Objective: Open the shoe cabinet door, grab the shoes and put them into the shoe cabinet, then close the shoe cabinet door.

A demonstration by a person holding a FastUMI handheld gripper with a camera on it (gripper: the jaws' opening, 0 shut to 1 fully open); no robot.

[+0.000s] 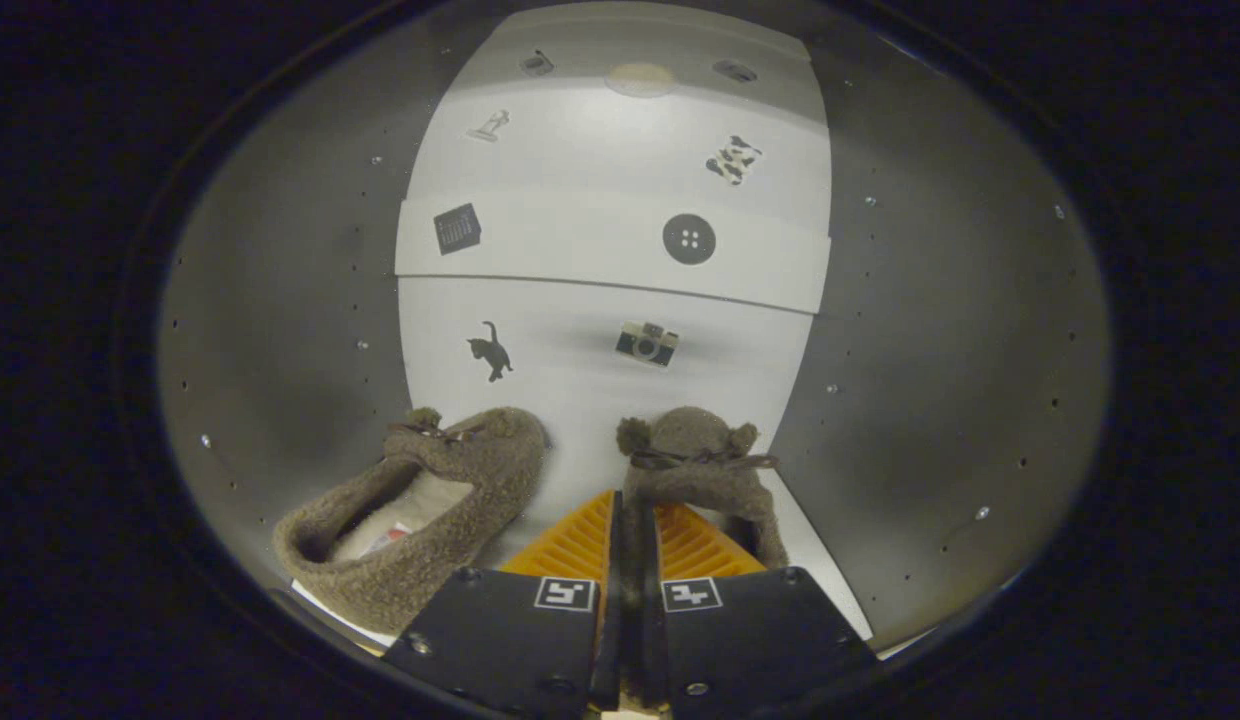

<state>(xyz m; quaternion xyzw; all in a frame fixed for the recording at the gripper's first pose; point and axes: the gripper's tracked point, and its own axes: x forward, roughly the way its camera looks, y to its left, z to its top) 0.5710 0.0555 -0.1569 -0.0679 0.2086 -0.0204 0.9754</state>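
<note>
Gripper view

Gripper (635, 520): its two orange fingers are sitting at lower centre of the frame, drawn close together with only a narrow dark slit between them, pinching the near edge of the right shoe.

Right shoe (702, 470): a fuzzy brown slipper with a small bow and two ear-like tufts, lying just right of centre in the lower half. Its toe is pointing away from the fingers toward the back wall; its heel end is running down along the right finger, and a strip of its collar is passing into the slit.

Left shoe (430, 510): the matching slipper is resting at lower left, just beside the left finger, apart from it. Its long axis is slanting from heel at far lower left to toe at centre, with the pale lining showing.

Cabinet (280, 330): grey side walls with rows of small holes are curving round both sides; the white back panel (620, 240), with small stickers, is filling the upper centre. Both shoes are lying inside on the white floor.

Key relation: the held shoe is lying straight ahead along the fingers' own line, toe first, parallel to them.

Judgement: the second shoe is seemingly being placed; releasing it and closing the door are probably remaining.
</note>
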